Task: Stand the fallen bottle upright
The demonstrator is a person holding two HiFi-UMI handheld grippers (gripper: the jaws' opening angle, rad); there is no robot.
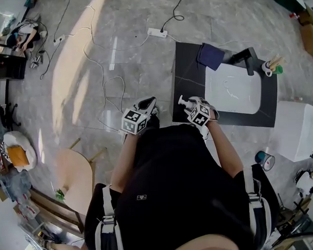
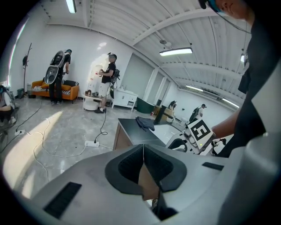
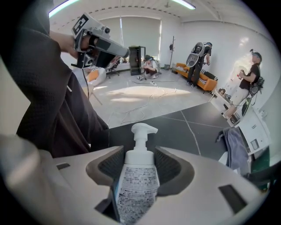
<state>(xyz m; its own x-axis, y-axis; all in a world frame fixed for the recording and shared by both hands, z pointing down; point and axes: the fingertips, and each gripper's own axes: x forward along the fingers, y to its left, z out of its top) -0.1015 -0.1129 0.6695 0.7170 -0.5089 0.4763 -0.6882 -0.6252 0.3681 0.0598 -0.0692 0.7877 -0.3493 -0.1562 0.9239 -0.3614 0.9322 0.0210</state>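
Note:
A white pump bottle [image 3: 138, 176] stands upright on the near left corner of the black counter [image 1: 188, 69], its pump head up; in the head view the bottle [image 1: 183, 101] shows just beyond my right hand. My right gripper [image 3: 139, 159] points steeply down over it with a jaw on each side of the bottle's shoulder, spread wide, and I see no squeeze on it. From the head view the right gripper [image 1: 190, 106] sits at the counter's front edge. My left gripper [image 1: 148, 104] hangs off the counter's left side over the floor, and its jaws [image 2: 143, 158] are shut with nothing in them.
A white sink [image 1: 232, 88] is set into the counter, with a black faucet [image 1: 246, 57], a dark blue cloth [image 1: 210, 55] and a cup of utensils [image 1: 272, 66] behind it. Cables and a power strip [image 1: 157, 32] lie on the floor. A wooden chair [image 1: 73, 176] stands at the left.

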